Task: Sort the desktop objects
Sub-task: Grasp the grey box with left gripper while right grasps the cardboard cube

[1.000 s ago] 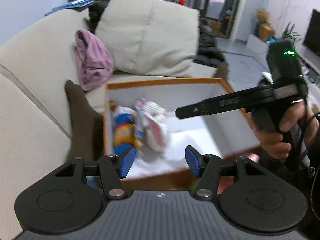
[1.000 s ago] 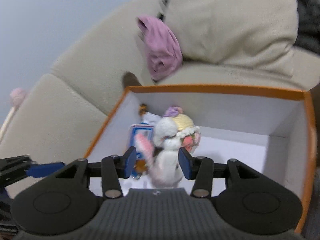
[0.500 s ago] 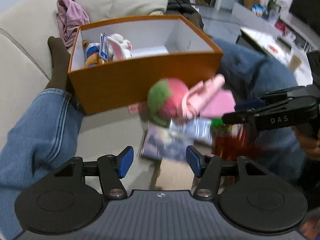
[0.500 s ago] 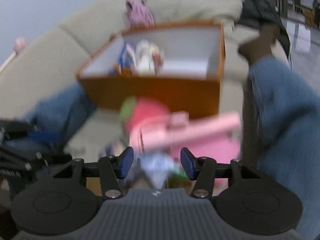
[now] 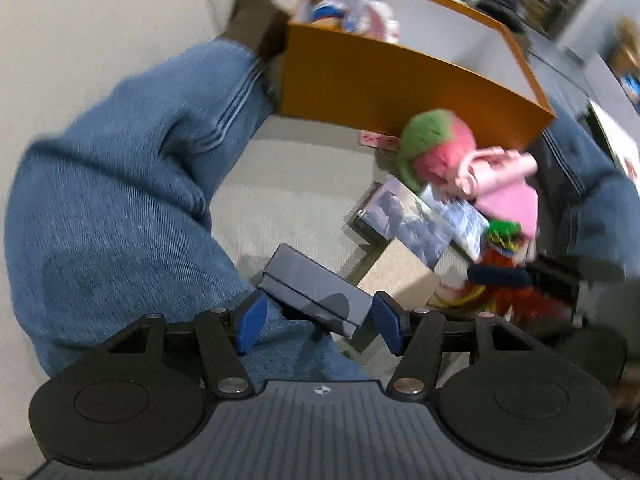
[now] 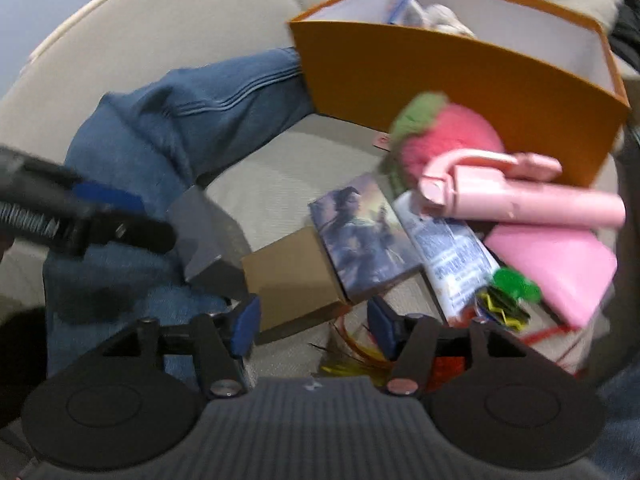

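1. Now both grippers hang over the loose pile on the sofa cushion (image 6: 280, 176), in front of the orange box (image 5: 392, 80), which already holds a few toys.
2. The left gripper (image 5: 318, 322) has its jaws wide around the dark flat case (image 5: 316, 288), pads clear of it on both sides; squaring up to the long edges before squeezing looks wise, since the case leans on the person's denim leg (image 5: 120, 200).
3. The right gripper (image 6: 312, 324), whose jaws have just been opening, holds nothing and points steeply down at the brown carton (image 6: 292, 276) and the tangle of bright strands (image 6: 352, 356).
4. Probably each hand should lift one item, avoiding the pink stick (image 6: 520, 192) resting on the plush strawberry (image 6: 444, 136).
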Demonstrator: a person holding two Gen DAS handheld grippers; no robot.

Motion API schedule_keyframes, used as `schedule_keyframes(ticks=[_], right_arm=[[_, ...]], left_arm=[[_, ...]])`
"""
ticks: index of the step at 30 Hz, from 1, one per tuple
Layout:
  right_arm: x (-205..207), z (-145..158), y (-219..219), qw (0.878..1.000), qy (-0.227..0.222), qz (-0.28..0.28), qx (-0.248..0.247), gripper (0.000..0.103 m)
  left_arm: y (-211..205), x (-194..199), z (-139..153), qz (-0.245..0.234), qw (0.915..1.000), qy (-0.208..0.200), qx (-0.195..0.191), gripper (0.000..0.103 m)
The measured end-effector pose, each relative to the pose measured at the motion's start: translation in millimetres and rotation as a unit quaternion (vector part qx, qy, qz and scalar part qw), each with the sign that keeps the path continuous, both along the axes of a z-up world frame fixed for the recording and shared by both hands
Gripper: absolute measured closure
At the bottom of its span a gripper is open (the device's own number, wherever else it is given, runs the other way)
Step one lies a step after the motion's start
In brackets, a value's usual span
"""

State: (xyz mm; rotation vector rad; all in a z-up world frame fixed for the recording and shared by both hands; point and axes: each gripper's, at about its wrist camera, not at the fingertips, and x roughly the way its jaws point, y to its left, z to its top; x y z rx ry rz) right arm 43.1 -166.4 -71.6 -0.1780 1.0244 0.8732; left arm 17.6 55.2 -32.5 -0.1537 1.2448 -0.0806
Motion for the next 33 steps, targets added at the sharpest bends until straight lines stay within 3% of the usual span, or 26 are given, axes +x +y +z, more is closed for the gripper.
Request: schedule_keyframes(ticks=[4,9,13,18,22,25,33], right_arm=[[-6,3,2,1.0,-0.007,0.022,0.007,0.037],[0,-5,11,0.999,0.0,0.041,-0.003,0.037],[1,-8,20,0.998,-0.018,0.059,-0.015,0.033],[10,-19,27,0.997,-0.022,0.071,-0.03,0.033],[13,-24,33,0.995,-0.018,0.087,-0.036,0.033],[13,-23,33,0.995,-0.01,0.091,-0.039,0.032],[-5,-27,42,0.99,-0.044,0.109,-0.074,0.03]], left_arm=[[-3,7,-12,0.021,0.9994,0.027,-0.002,0.035],[6,24,-23,0.082,0.9943,0.06,-0.032,0.035],[0,36,-36,0.097,0.992,0.08,-0.016,0.035],[-12,43,-48,0.091,0.9912,0.096,0.003,0.035],[-12,43,-50,0.078,0.9925,0.094,0.003,0.054],[-9,42,-43,0.045,0.9953,0.084,-0.014,0.063],[-7,29,-45,0.011,0.9988,0.044,-0.02,0.064]])
